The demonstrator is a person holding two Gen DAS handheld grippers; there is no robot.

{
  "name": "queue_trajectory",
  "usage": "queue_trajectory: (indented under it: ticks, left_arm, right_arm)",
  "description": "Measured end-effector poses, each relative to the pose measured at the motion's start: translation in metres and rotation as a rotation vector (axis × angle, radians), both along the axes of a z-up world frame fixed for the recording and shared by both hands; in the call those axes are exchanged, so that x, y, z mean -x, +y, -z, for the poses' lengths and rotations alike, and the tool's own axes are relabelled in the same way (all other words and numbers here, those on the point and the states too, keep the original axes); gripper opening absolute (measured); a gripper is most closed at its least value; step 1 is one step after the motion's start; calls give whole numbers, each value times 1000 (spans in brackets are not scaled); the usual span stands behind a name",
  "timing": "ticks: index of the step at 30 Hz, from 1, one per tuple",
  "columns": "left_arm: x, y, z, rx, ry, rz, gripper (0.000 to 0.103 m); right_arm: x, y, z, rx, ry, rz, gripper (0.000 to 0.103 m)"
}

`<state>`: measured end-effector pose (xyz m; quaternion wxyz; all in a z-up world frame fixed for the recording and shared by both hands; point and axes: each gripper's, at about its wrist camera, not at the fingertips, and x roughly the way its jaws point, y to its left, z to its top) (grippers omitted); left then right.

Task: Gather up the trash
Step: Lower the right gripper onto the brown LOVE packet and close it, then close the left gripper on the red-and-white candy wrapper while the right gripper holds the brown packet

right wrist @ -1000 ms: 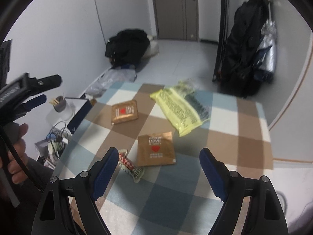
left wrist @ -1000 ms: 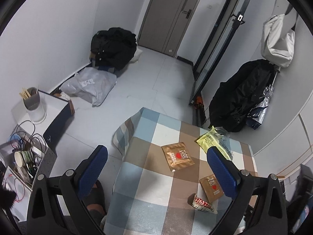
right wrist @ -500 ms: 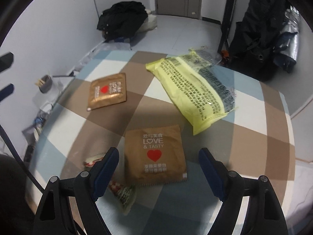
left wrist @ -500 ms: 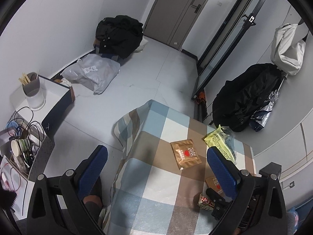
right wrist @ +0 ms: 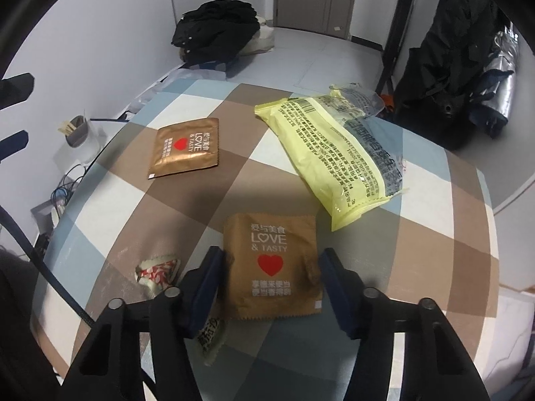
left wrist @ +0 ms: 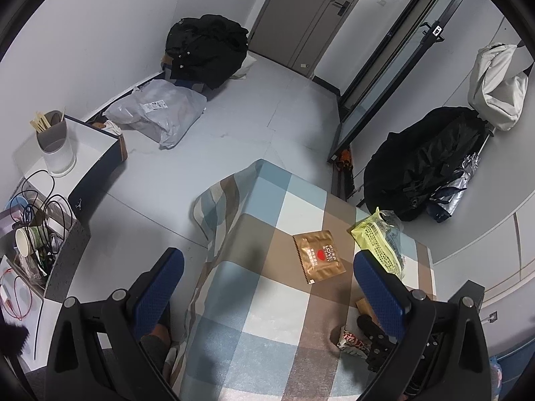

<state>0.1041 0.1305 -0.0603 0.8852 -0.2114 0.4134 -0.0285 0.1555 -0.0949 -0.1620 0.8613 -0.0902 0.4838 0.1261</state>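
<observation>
Trash lies on a checked tablecloth (right wrist: 434,207). A brown "LOVE & TASTY" packet (right wrist: 272,260) lies between the open fingers of my right gripper (right wrist: 271,269), low over the cloth. A second brown packet (right wrist: 185,147) lies farther left. A yellow wrapper (right wrist: 337,147) lies at the far right. A red-and-white wrapper (right wrist: 157,269) sits beside my left finger. My left gripper (left wrist: 267,287) is open and empty, high above the table's left edge; its view shows the second brown packet (left wrist: 319,255), the yellow wrapper (left wrist: 381,244) and the red-and-white wrapper (left wrist: 351,342).
Black bags (left wrist: 207,50) and a grey plastic sack (left wrist: 157,112) lie on the floor by the far wall. A white side table (left wrist: 90,147) with a cup and cables stands at left. Black bags (left wrist: 424,160) hang at right by a door frame.
My right gripper has dropped towards the table and forward, so the near brown packet now lies between its fingers, which have narrowed. My left gripper has risen and drifted left.
</observation>
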Motion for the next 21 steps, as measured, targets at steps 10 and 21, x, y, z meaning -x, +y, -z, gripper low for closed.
queue_trajectory:
  ticks: [10,21]
  left_arm:
    - [-1,1,4,-18,9,-10,100]
    - [-3,-22,9,-48,22,115,100]
  right_arm:
    - [8,-1,-2,5,3,-15,40]
    - [30,-32,-19,-37,-10,13,40]
